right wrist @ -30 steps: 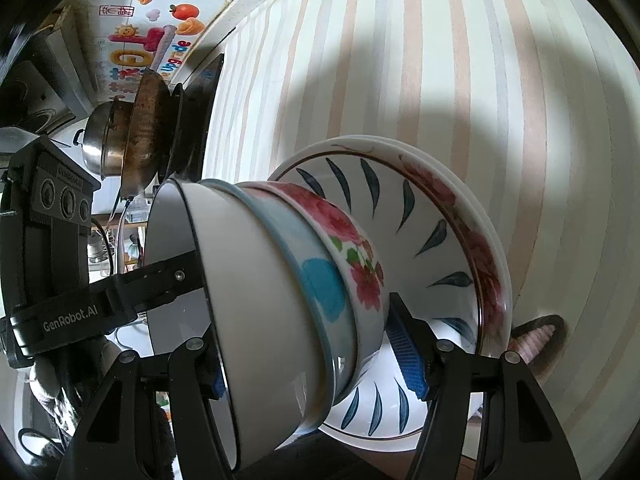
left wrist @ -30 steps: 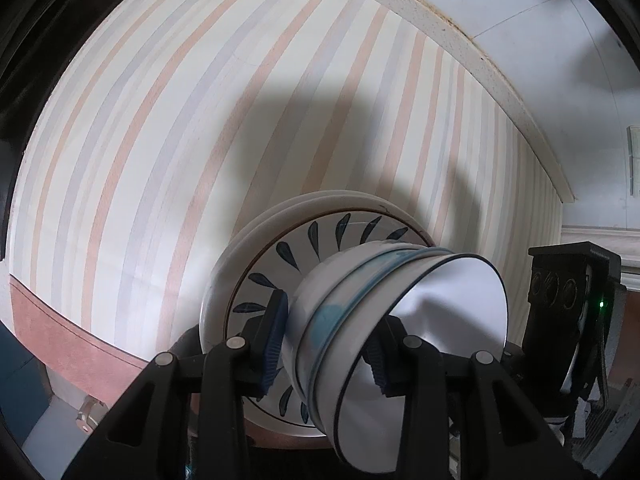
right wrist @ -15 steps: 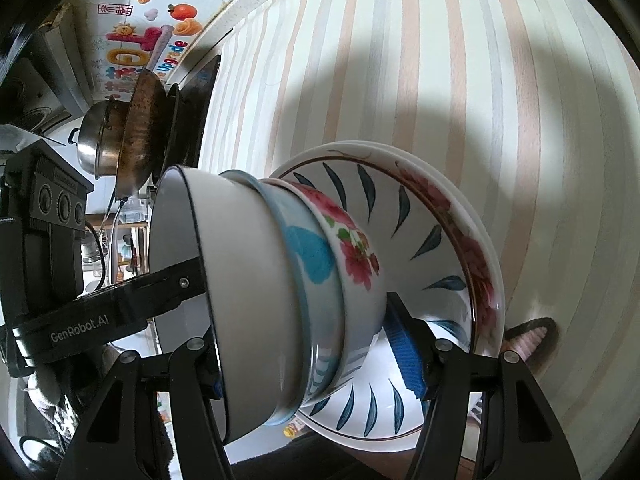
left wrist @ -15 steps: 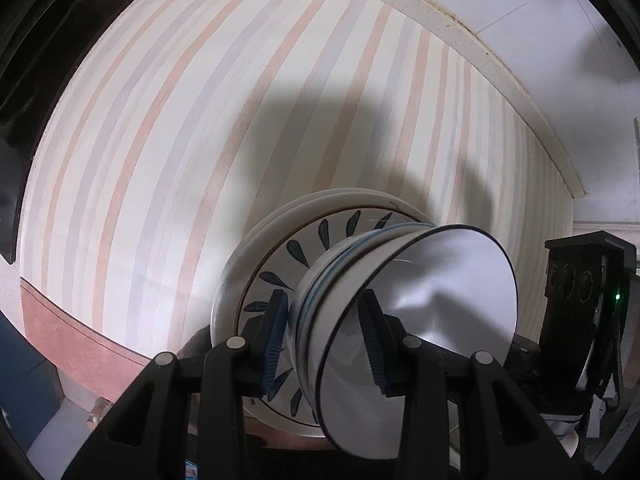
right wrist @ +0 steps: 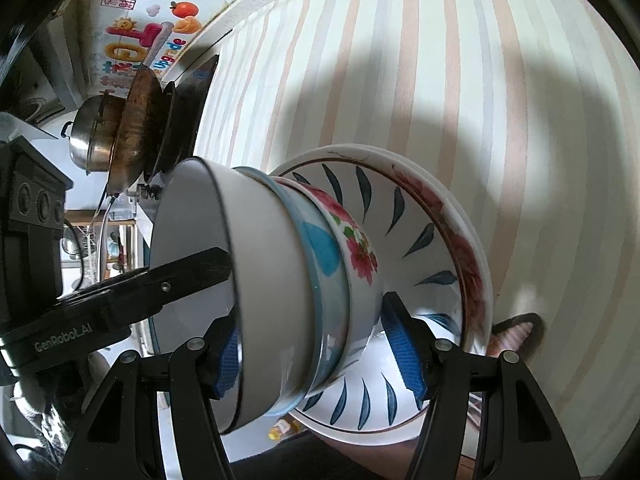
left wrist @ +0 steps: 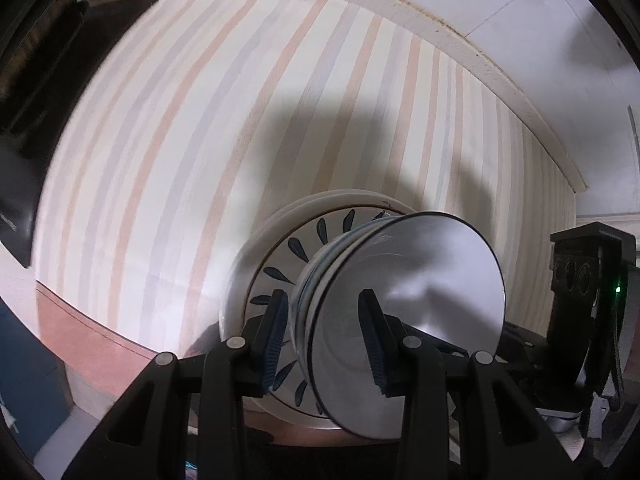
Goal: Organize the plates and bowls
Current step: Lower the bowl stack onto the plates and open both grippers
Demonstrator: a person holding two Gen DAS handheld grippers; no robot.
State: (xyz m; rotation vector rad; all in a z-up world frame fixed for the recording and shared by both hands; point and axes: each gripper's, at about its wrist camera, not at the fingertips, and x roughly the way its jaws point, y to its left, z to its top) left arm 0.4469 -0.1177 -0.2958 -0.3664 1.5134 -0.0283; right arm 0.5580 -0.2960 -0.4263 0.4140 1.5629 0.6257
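Plates and bowls are gathered into one stack: three nested ceramic bowls [right wrist: 280,280] (white with a dark rim, pale blue, white with red flowers) sit in a white plate with dark blue leaf marks [right wrist: 416,236] on a second, plain white plate. Both claws carry it. The left gripper [left wrist: 324,336] pinches the bowl rims between its blue pads, one finger inside the top bowl. The right gripper [right wrist: 316,352] spans the bowl stack, pressing both sides. Stacking looks done; what remains, I judge, is setting the pile down on the striped countertop [right wrist: 460,80] beyond the fingers.
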